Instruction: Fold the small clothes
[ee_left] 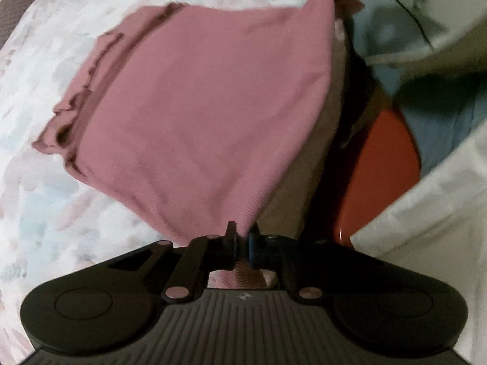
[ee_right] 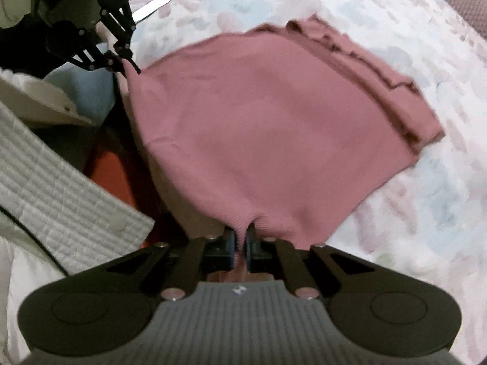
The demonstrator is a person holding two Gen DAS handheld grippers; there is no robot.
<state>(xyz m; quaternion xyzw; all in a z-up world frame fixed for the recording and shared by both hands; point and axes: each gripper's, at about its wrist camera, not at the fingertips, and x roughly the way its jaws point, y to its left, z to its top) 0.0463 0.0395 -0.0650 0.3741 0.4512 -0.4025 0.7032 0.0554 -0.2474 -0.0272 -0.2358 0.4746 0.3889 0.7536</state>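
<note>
**Desk:** What is being shown here?

**Photographer:** A pink ribbed garment (ee_left: 197,106) is hanging stretched between two handheld tongs over a bed. Its far ruffled hem (ee_right: 380,70) is resting on the pale floral bedspread (ee_left: 45,197), near the bed's near edge, while the near edge is being held up off the bedding.

**Desk:** And the tongs?

**Photographer:** Both are clamped on the cloth. The left gripper (ee_left: 242,243) is pinching one near corner; the right gripper (ee_right: 240,243) is pinching the other, the fabric puckering between its blue pads (ee_right: 232,246). In the right wrist view, the left tool is showing at the upper left, gripping its corner.

**Desk:** How is the fabric likely behaving?

**Photographer:** It is looking light, soft and limp, sagging between the two grips, so it should drape readily and is not fragile. The rib knit seems grippy rather than slick, though a thin pinch could slip if tugged.

**Desk:** Best place to take hold?

**Photographer:** The corners, as now; that is keeping the edge taut and the panel flat for laying over toward the hem.
</note>
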